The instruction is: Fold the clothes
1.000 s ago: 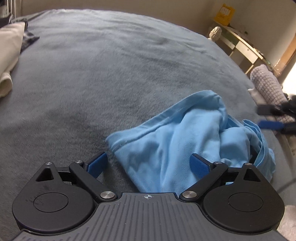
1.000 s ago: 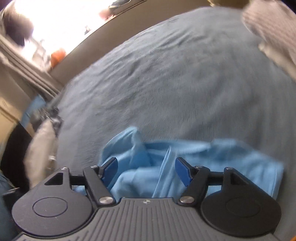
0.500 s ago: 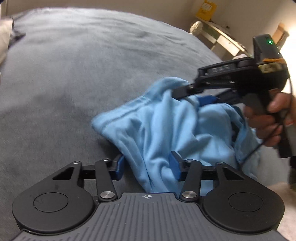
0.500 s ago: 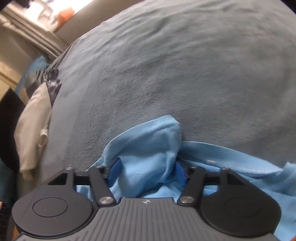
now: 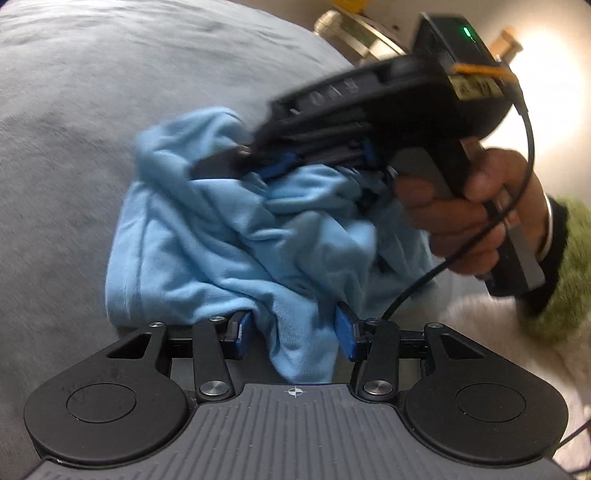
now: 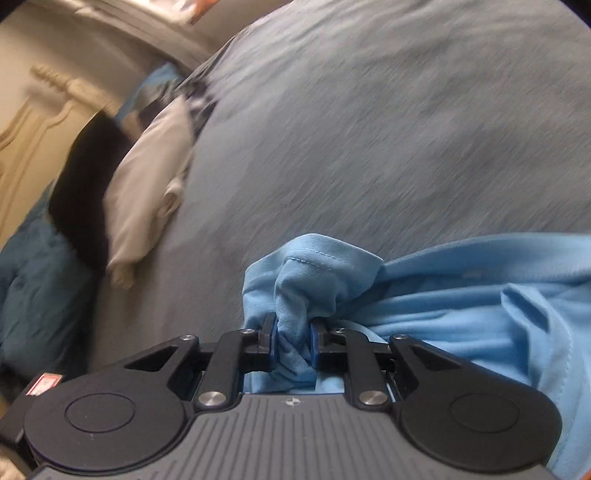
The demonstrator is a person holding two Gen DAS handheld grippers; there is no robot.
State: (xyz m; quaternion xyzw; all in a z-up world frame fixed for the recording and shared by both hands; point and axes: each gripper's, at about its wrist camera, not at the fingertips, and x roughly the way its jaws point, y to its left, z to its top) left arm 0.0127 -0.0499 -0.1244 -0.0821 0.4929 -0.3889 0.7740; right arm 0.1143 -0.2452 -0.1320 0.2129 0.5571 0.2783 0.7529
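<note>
A crumpled light blue garment [image 5: 229, 240] lies on the grey bed cover [image 5: 74, 129]. My left gripper [image 5: 293, 334] is partly closed around a bunched fold of it, with blue pads on both sides of the cloth and a gap still showing. My right gripper [image 6: 292, 343] is shut on a bunched edge of the same garment [image 6: 461, 306]. In the left wrist view the right gripper [image 5: 273, 168] comes in from the upper right, held by a hand, with its fingers buried in the cloth.
A folded white garment [image 6: 147, 184] and a dark garment [image 6: 81, 192] lie at the left edge of the bed cover [image 6: 406, 129]. A blue quilt [image 6: 33, 295] lies beyond them. A shelf unit [image 5: 354, 33] stands past the far side.
Both grippers have closed in on the blue garment; the right one went from open to clamped on a fold. The left fingers narrowed around the cloth. The garment is more bunched.
</note>
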